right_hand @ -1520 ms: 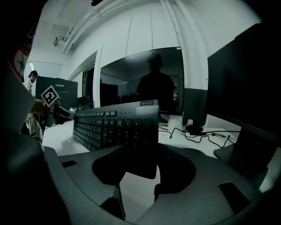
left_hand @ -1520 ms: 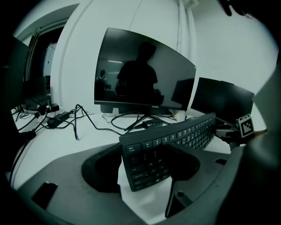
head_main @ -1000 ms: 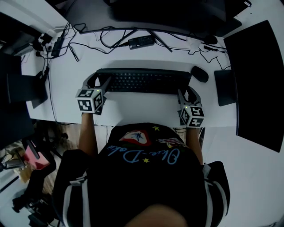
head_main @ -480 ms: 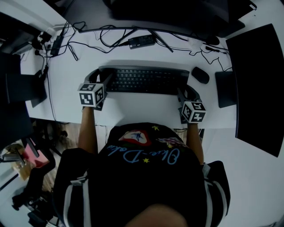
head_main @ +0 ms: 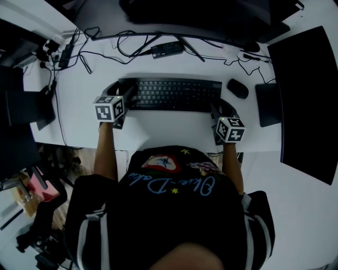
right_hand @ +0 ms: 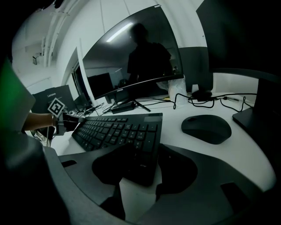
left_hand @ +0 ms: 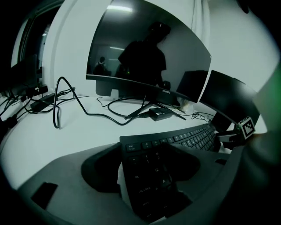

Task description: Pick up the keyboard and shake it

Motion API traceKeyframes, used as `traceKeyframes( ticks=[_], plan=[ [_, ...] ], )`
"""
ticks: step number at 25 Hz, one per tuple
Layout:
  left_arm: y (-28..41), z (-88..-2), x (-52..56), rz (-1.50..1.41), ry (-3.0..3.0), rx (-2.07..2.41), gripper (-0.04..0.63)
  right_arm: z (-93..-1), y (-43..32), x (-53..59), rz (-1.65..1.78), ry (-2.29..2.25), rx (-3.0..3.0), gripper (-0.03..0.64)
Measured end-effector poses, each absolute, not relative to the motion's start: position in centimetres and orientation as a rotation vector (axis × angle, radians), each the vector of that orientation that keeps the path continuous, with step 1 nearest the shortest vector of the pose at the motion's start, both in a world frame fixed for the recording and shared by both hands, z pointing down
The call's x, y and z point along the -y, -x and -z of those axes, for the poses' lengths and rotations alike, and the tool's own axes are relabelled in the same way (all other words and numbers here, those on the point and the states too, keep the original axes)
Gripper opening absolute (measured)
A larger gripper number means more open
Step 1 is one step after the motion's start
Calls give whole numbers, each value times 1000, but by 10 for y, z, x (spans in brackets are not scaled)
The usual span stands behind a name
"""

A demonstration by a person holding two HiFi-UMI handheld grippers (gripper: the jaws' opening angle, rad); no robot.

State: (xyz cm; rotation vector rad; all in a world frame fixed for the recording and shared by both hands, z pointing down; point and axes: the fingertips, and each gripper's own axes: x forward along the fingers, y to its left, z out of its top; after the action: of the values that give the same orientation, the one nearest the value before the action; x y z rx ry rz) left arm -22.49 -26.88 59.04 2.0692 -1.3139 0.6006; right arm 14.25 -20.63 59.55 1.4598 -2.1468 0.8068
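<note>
A black keyboard (head_main: 174,95) lies lengthwise across the white desk (head_main: 158,129). My left gripper (head_main: 120,92) has its jaws around the keyboard's left end (left_hand: 151,162), one on the front edge and one on the back edge. My right gripper (head_main: 222,105) holds the right end (right_hand: 140,145) the same way. Both grippers' jaws press on the keyboard edges. In the right gripper view the near corner seems to hang a little above the desk. The person's forearms reach in from the near edge.
A black mouse (head_main: 237,88) sits just right of the keyboard, close to my right gripper. A curved monitor (head_main: 185,16) stands behind, with its stand, a power brick (head_main: 167,49) and loose cables (head_main: 100,52). Dark flat slabs (head_main: 303,100) cover the desk's right side.
Both grippers and the keyboard have shifted slightly away from the person, toward the monitor. The grip on both ends looks the same.
</note>
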Motion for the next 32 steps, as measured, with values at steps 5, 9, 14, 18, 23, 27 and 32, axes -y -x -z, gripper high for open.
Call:
traceKeyframes(
  ticks=[5,9,14,18,23,27,32],
  plan=[
    [223,-603,267,-591,-2030,1286,270,-598,-143,207,-797,-1451,2120,172],
    [223,-607,267,-567,-2037,1290,272,-600,-144,208,-788,-1455,2119,172],
    [225,-606,267,-551,-2051,1292,272,-599,-142,208,-729,-1449,2117,175],
    [226,-605,266,-517,-2048,1291,272,-596,-143,209,-696,-1426,2114,180],
    [238,-592,261,-446,-2068,1355,270,-585,-155,212,-697,-1491,2102,209],
    [238,-567,253,-411,-2145,1400,236,-564,-158,214,-686,-1577,2138,184],
    [225,-533,243,-298,-2209,1441,94,-525,-152,217,-614,-1676,2225,37]
  ],
)
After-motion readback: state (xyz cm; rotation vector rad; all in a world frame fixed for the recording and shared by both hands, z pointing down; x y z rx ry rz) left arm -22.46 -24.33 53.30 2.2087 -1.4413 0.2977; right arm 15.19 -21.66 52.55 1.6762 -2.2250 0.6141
